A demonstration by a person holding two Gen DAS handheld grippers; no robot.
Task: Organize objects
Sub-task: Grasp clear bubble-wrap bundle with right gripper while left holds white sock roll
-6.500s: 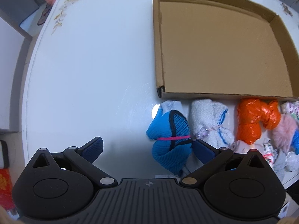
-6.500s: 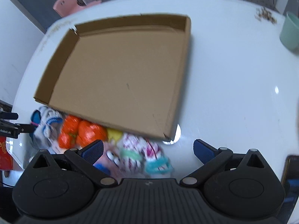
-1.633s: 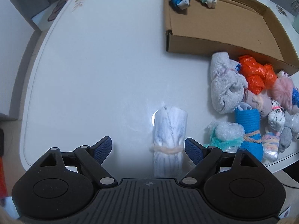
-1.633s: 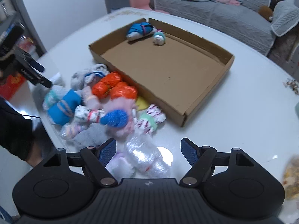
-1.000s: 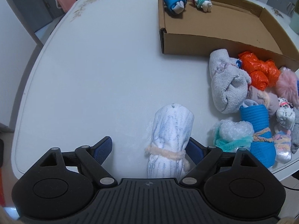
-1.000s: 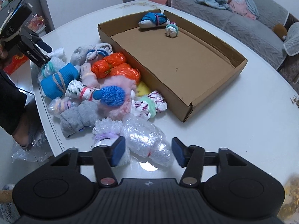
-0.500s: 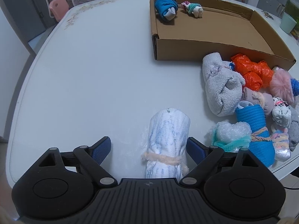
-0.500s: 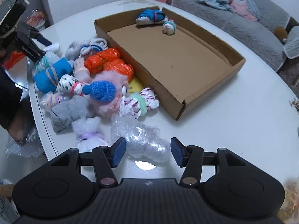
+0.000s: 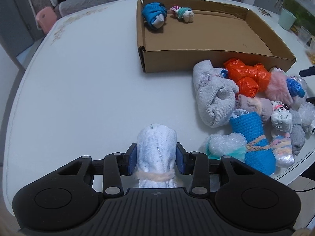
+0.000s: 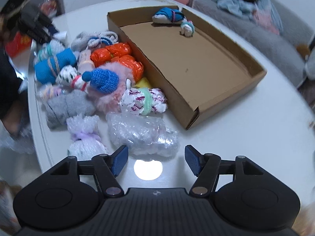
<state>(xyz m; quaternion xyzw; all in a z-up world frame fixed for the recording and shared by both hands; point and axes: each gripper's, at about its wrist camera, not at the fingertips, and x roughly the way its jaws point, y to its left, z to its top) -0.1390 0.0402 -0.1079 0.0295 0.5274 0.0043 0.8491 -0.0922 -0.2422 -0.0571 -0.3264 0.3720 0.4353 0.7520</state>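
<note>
Left tool [image 9: 156, 160] clamped on white roll [image 9: 156, 153], right tool [image 10: 155, 160] apart nr plastic bundle [image 10: 141, 133], box [image 9: 196, 63] beyond pile

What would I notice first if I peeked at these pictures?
Probably the colourful heap of rolled socks on the white table, piled against the near wall of the cardboard box, with a bright orange bundle standing out. Next, the left gripper squeezing a white sock roll.
</note>
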